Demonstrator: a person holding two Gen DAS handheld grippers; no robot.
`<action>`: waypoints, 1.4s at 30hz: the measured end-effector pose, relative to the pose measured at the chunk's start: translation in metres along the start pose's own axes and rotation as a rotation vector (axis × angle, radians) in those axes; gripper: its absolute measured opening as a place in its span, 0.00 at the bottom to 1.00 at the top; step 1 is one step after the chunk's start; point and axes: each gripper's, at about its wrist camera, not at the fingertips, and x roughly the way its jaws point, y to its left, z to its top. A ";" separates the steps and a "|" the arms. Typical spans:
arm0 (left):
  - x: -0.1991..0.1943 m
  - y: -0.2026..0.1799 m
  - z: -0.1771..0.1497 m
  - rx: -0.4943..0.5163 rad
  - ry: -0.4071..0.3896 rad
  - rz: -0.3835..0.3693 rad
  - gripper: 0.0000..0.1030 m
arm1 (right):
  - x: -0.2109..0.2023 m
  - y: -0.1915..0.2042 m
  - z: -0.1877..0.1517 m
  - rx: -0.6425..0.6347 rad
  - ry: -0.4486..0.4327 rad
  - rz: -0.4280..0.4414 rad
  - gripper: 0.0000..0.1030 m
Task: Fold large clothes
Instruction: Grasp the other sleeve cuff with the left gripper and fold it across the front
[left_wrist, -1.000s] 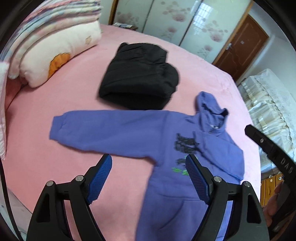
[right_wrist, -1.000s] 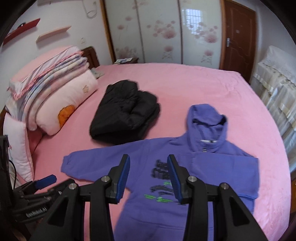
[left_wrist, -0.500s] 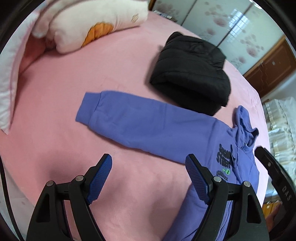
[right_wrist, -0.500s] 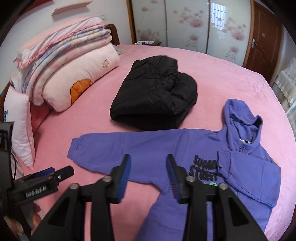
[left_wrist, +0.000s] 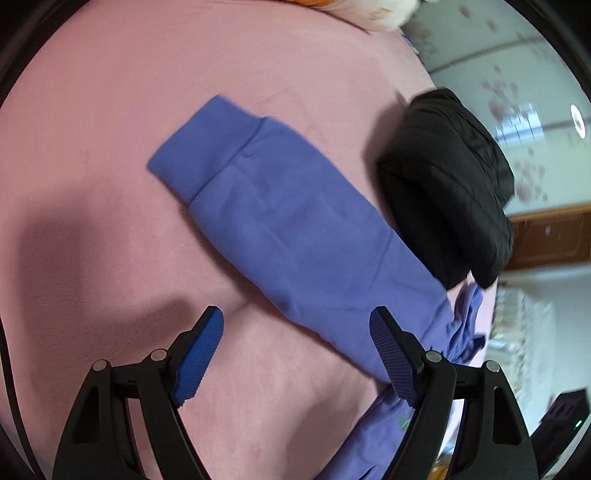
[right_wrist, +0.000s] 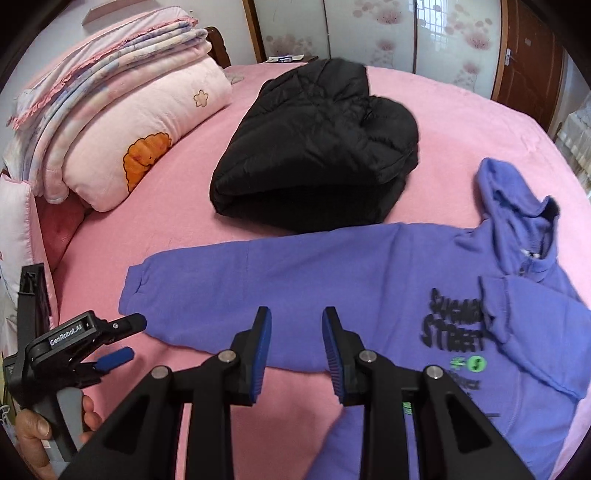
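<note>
Your left gripper (left_wrist: 295, 354) gapes wide and empty over the purple hoodie's (right_wrist: 369, 280) outstretched sleeve (left_wrist: 280, 229) on the bed (left_wrist: 110, 92); your right gripper (right_wrist: 297, 354) is half-open, empty. Grabbing only the top layer risks bunching the fold.

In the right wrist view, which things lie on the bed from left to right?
Folded quilts → black jacket → purple hoodie, its hood farthest right.
</note>
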 end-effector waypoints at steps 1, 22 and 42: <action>0.005 0.005 0.002 -0.027 -0.001 -0.015 0.77 | 0.010 0.004 -0.001 -0.001 0.010 0.019 0.28; 0.024 -0.043 0.029 -0.037 -0.161 -0.103 0.10 | 0.017 -0.032 -0.012 0.089 0.023 -0.007 0.27; 0.060 -0.363 -0.213 0.908 0.052 -0.301 0.10 | -0.084 -0.271 -0.069 0.427 -0.121 -0.206 0.28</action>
